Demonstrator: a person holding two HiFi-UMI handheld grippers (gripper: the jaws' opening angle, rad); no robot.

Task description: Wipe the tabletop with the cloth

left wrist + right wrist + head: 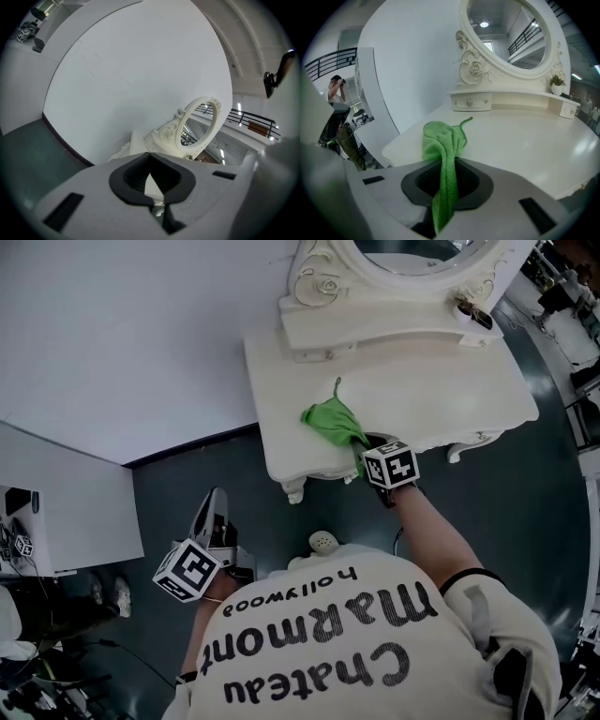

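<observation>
Item 1. Green microfibre cloth [333, 420] [443, 140]: bunched on the front left part of the worktop, near its front edge. One end runs as a twisted strip into the right tongs. The rest is heaped on the surface just ahead of them, with a thin corner tail pointing toward the mirror.

Item 2. Right tongs [364, 448] [445, 187]: clenched on the cloth's near end, held at the worktop's front edge. Its marker cube [391, 465] faces up.

Item 3. Left tongs [212, 507] [153, 190]: clenched with the tips meeting and nothing between them. They are held low over the dark floor [187, 474], well apart from the cloth and pointing toward the dressing table.

Item 4. Worktop [441, 381] [525, 136]: cream dressing table, glossy, with carved feet.

Item 5. Oval mirror [506, 33] [201, 124]: cream frame with carved scrolls and a rose. It stands on a raised shelf at the back, with a small drawer unit [471, 101] below it. A small potted plant [556, 82] stands at the shelf's right end.

Item 6. Cream T-shirt [375, 652] on the person: dark print reading "Chateau Marmont Hollywood", seen inverted from the head view.

Item 7. Curved white wall panel [141, 324] behind and to the left of the table.
</observation>
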